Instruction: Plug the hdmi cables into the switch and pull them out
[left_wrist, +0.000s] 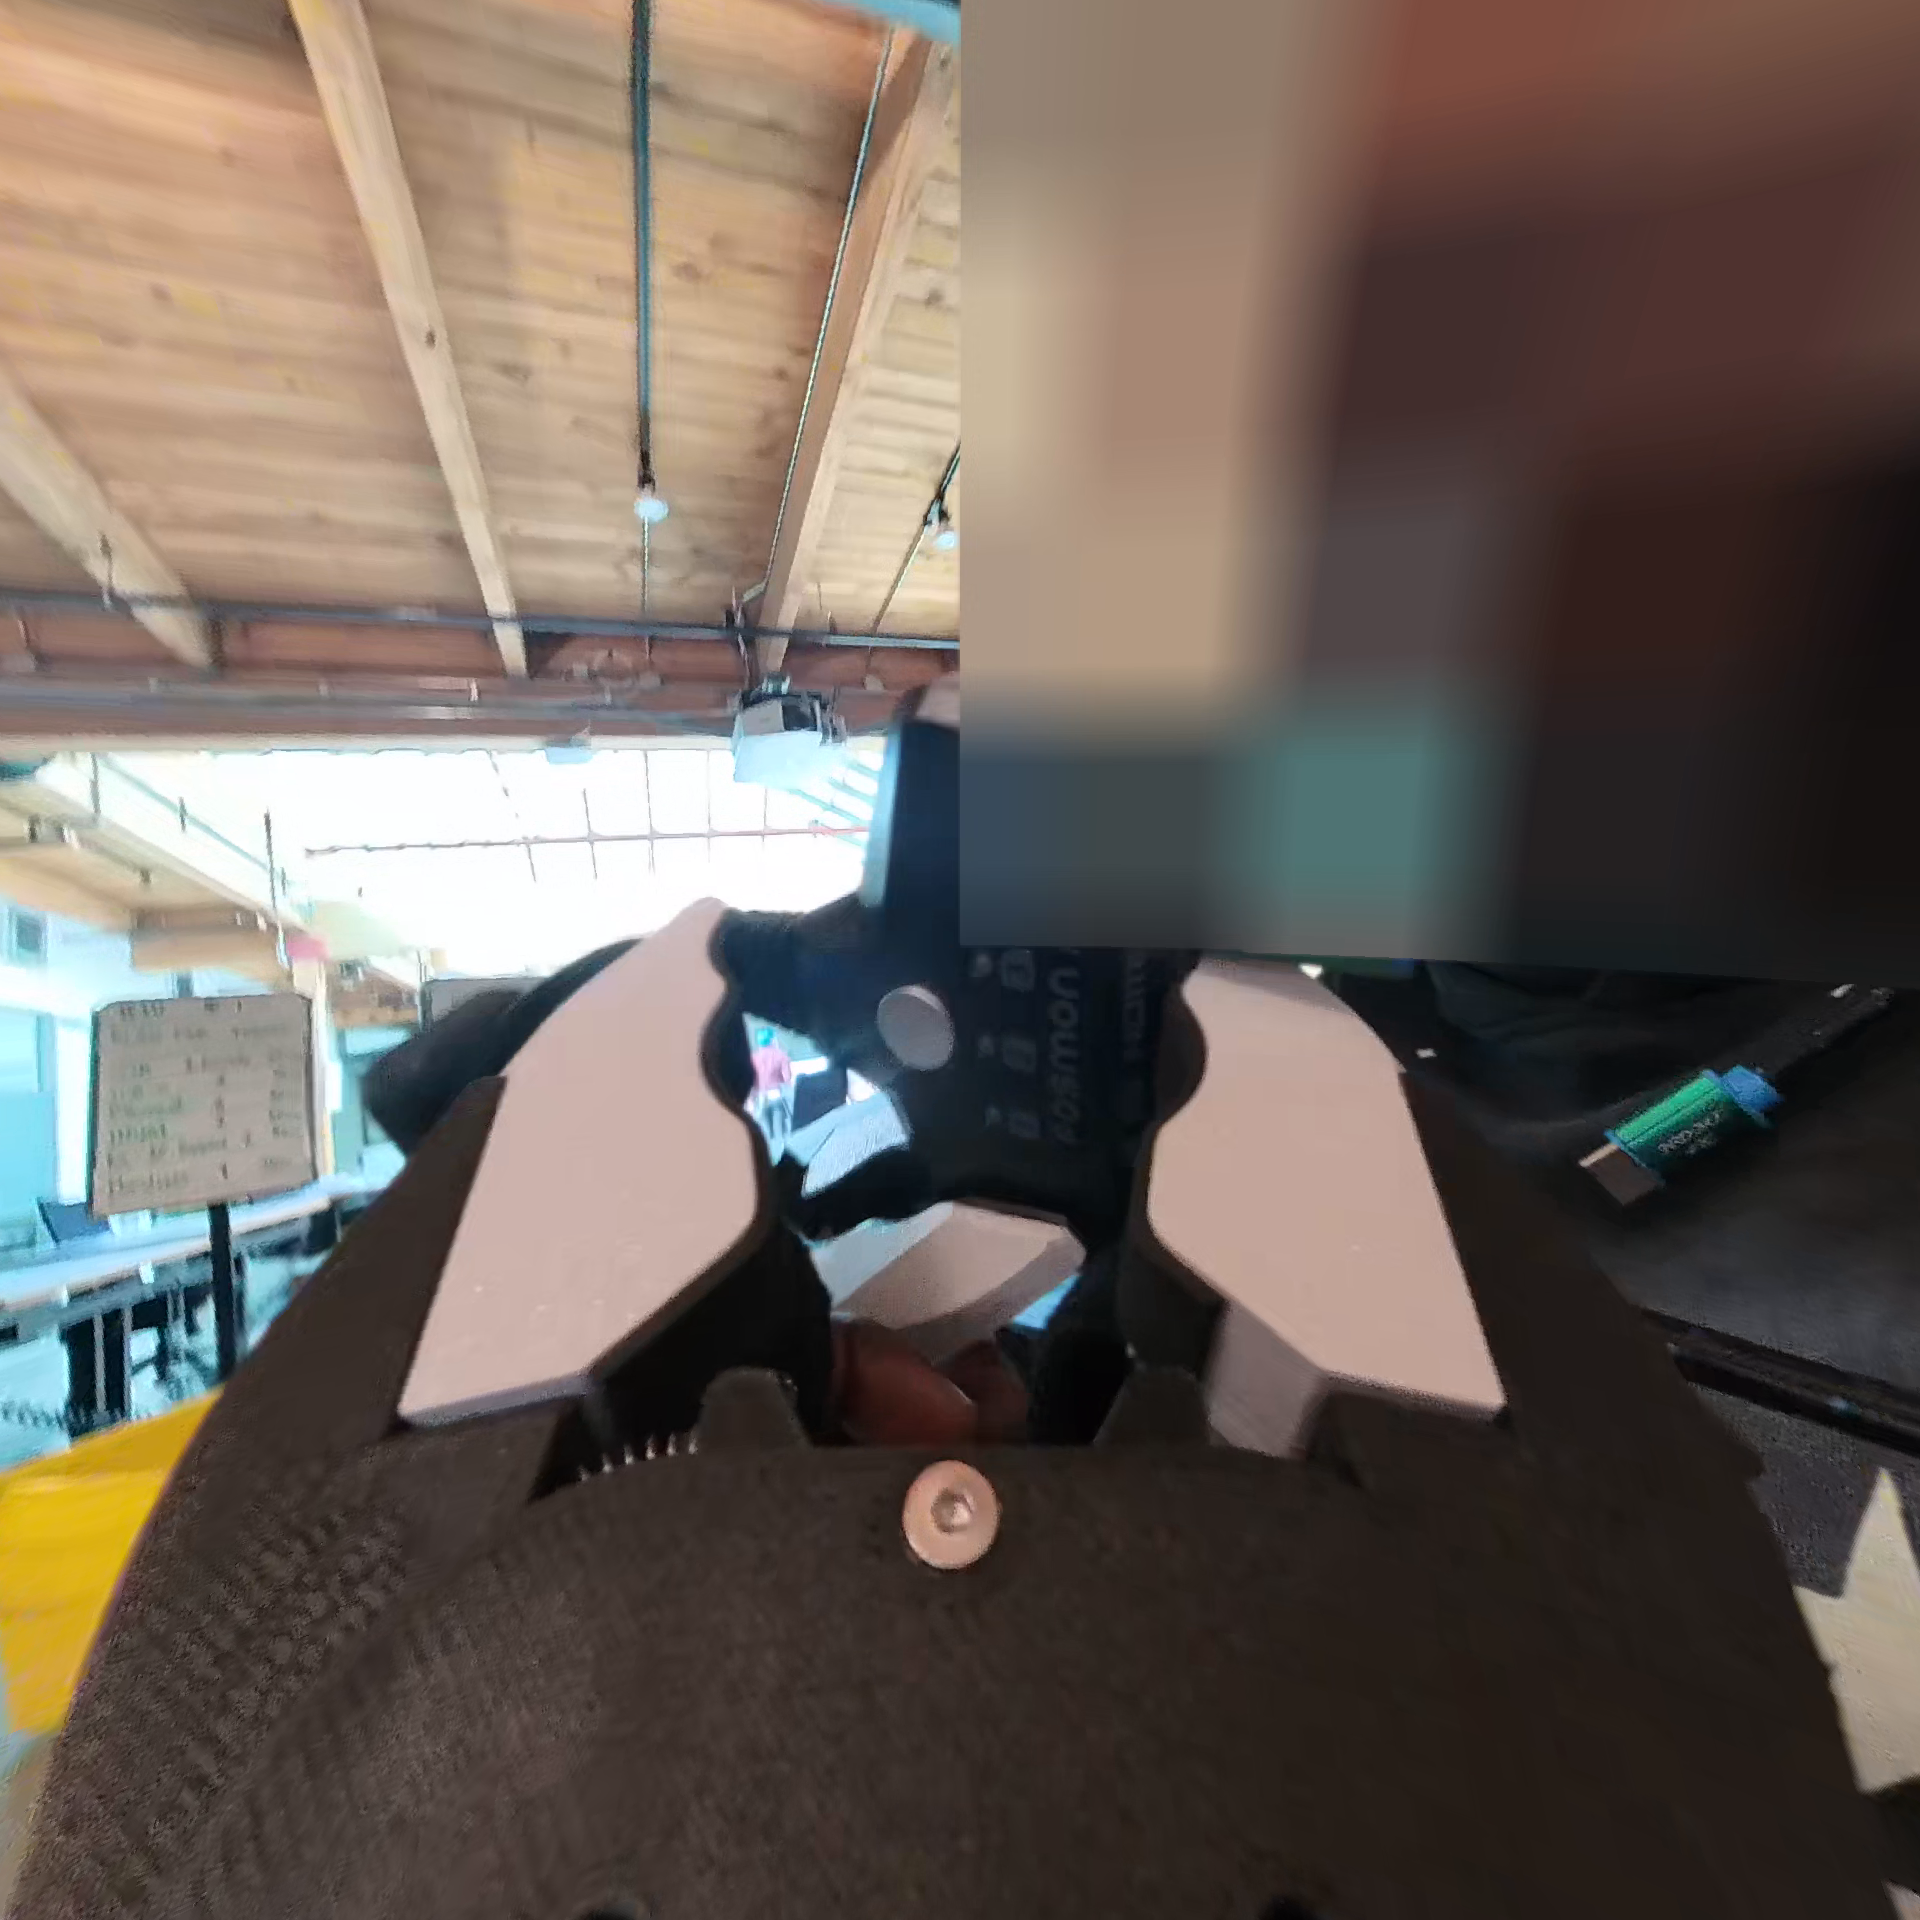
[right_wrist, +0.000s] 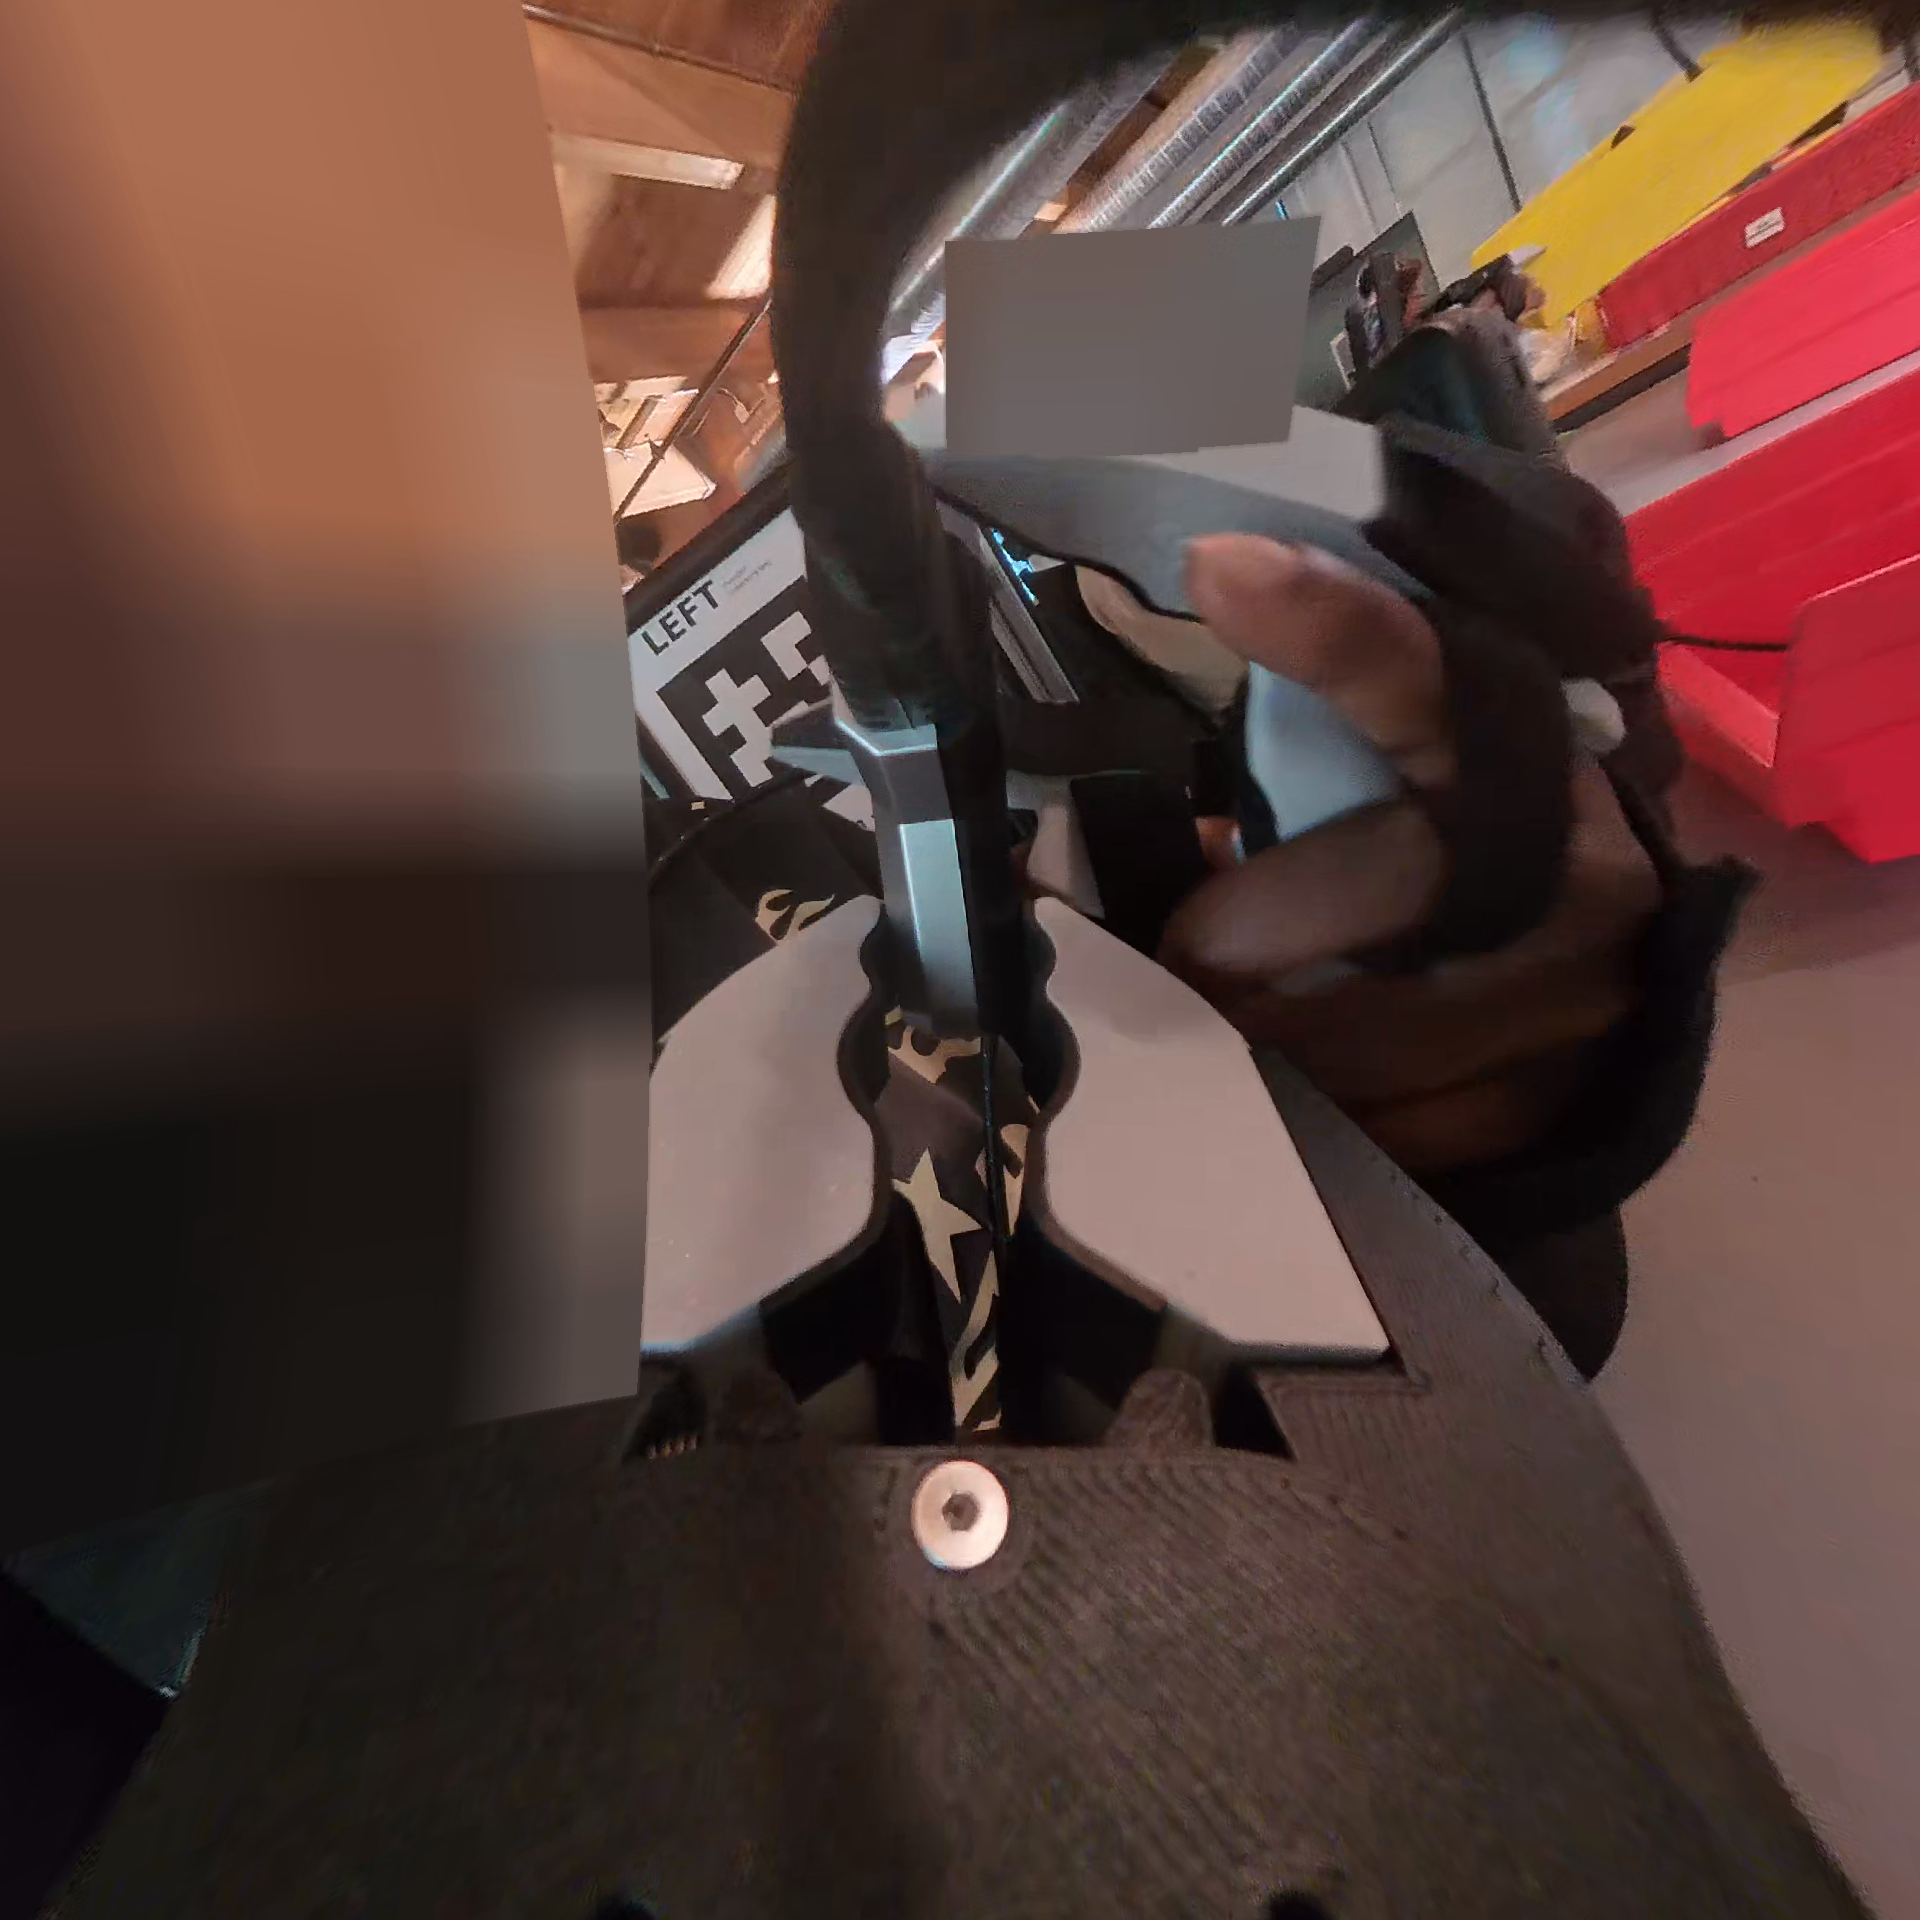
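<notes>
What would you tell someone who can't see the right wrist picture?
The right claw pinches a grey metal cable plug, and its thick black cable loops up overhead. Just beyond, to the right, is a person's hand in a dark glove.

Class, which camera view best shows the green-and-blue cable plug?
The left wrist view: the green-and-blue plug lies in plain sight on a black surface at the right. The right wrist view does not show it.

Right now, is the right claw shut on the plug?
Shut: right claw pinches the grey metal HDMI plug between its grey fingers.
</notes>
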